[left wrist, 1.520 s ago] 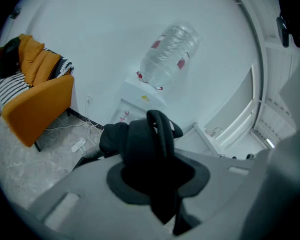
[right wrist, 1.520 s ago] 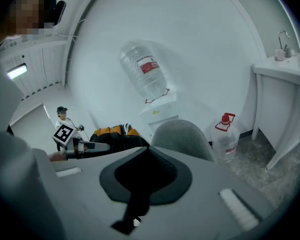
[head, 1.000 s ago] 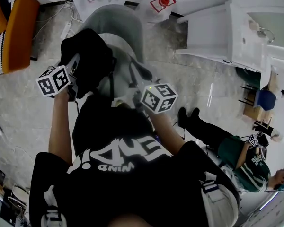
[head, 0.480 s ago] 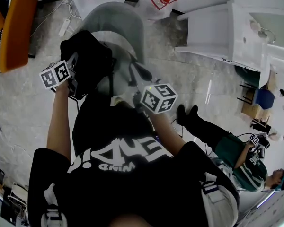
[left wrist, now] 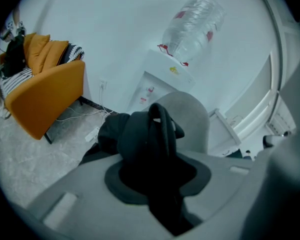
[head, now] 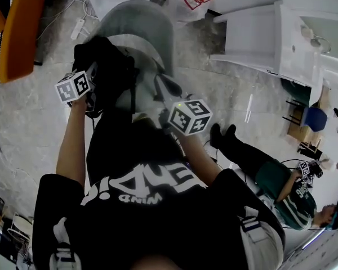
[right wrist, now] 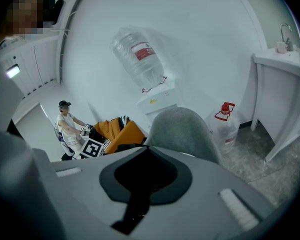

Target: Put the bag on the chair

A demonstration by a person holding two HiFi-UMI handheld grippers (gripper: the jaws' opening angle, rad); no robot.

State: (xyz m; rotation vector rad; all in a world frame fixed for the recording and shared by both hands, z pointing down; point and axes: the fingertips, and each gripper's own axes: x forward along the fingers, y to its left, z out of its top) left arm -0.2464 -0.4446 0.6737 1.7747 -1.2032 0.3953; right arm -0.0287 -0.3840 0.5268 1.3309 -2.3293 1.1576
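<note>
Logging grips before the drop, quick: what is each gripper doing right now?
Left gripper: closed on the black bag, jaws starting to open.
Right gripper: closed, nothing between its jaws.

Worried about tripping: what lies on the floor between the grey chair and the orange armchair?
A white power strip with loose cables, clearest in the left gripper view.

Your head view looks steeply down from above the grey chair (head: 141, 27), past your own torso, taking in the floor all round it. The left gripper view sits low and close in front of the chair, facing its backrest and the water dispenser (left wrist: 162, 79) behind it. The right gripper view faces the same way, also close; all three share the chair
</note>
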